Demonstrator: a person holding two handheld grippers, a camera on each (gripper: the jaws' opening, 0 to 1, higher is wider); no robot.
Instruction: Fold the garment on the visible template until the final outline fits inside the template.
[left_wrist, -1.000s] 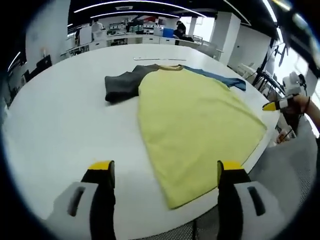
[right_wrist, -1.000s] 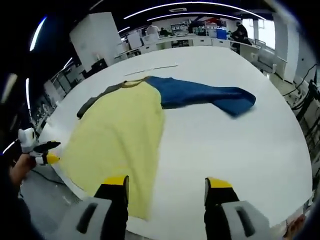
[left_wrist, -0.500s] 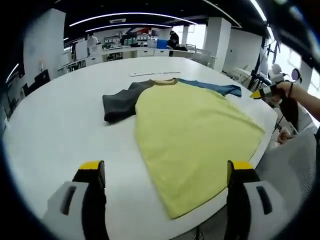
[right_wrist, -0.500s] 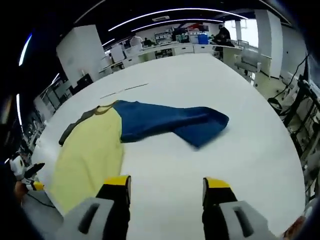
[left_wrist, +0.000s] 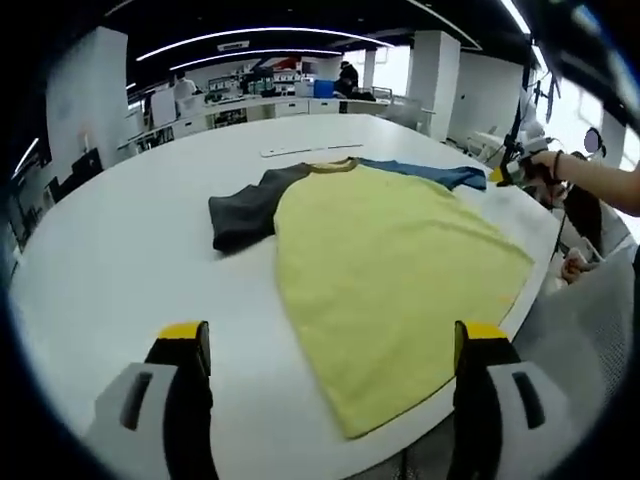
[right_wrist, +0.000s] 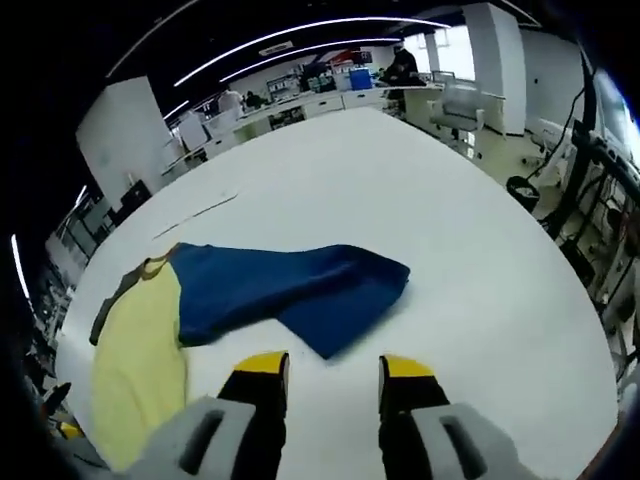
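A T-shirt lies flat on the round white table (left_wrist: 110, 260). It has a yellow body (left_wrist: 385, 265), a dark grey sleeve (left_wrist: 243, 207) and a blue sleeve (left_wrist: 432, 173). My left gripper (left_wrist: 332, 340) is open wide over the near table edge, just short of the yellow hem. In the left gripper view my right gripper (left_wrist: 508, 173), held in a person's hand, hovers by the blue sleeve's end. In the right gripper view the blue sleeve (right_wrist: 300, 288) lies just ahead of my open right gripper (right_wrist: 333, 365), with the yellow body (right_wrist: 140, 360) to its left.
A thin pale strip (left_wrist: 305, 150) lies on the table beyond the collar, also seen as strip (right_wrist: 195, 212). Desks, shelves and people stand far behind. Stands and cables (right_wrist: 570, 190) crowd the floor past the table's right edge.
My right gripper has moved in close to the blue sleeve's end, and its jaws have narrowed slightly. The left gripper has barely shifted. The shirt lies as before.
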